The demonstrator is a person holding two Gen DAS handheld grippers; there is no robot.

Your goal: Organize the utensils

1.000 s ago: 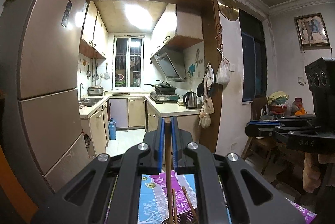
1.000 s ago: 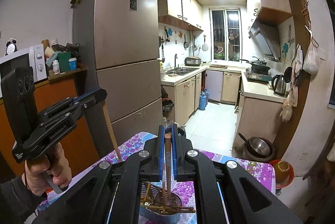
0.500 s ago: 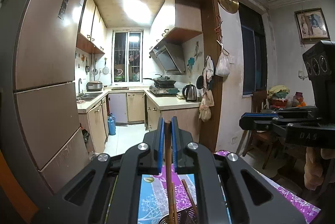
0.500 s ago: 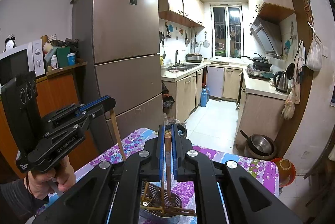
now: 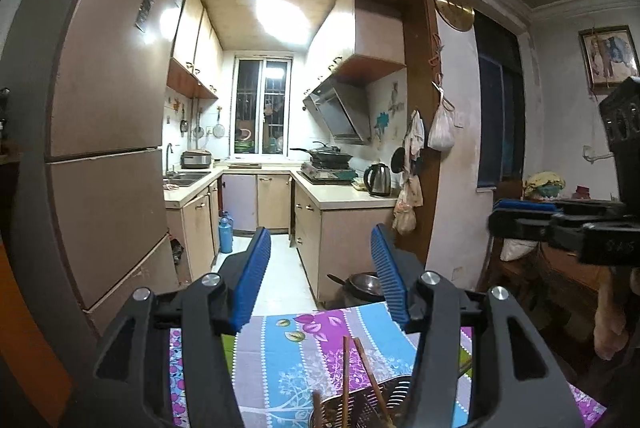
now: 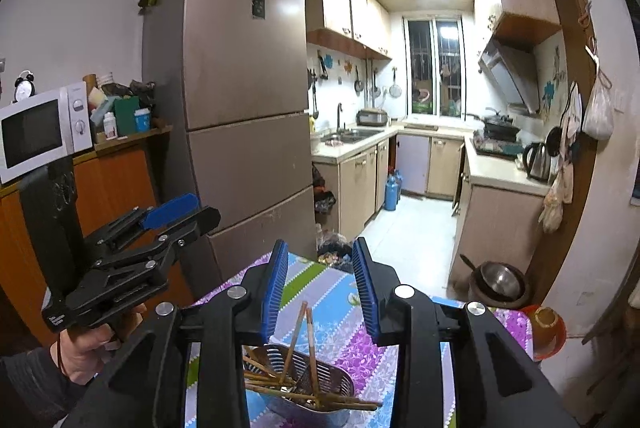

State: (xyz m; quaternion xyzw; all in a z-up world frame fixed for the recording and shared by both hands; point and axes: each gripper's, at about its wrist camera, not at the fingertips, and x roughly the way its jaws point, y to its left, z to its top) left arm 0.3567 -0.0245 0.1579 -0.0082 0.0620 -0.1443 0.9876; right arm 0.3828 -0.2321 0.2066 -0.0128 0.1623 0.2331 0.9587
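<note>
A perforated metal utensil basket (image 6: 320,378) stands on the floral tablecloth (image 6: 332,312) and holds several wooden chopsticks (image 6: 298,336), two leaning upright and others lying across it. My right gripper (image 6: 320,288) is open and empty above the basket. My left gripper (image 5: 320,276) is open and empty too, also above the basket (image 5: 384,404), where chopsticks (image 5: 362,368) stick up. The left gripper also shows at the left in the right wrist view (image 6: 180,216). The right gripper also shows at the right edge in the left wrist view (image 5: 528,216).
A tall fridge (image 6: 240,107) stands beyond the table's left side. A microwave (image 6: 40,131) sits on an orange cabinet. The kitchen doorway lies ahead, with a dark pot (image 6: 500,284) and an orange bowl (image 6: 544,324) on the floor at the right.
Both grippers have opened and let go of the chopsticks they held. Those chopsticks now stand in the basket. Both grippers hover over it.
</note>
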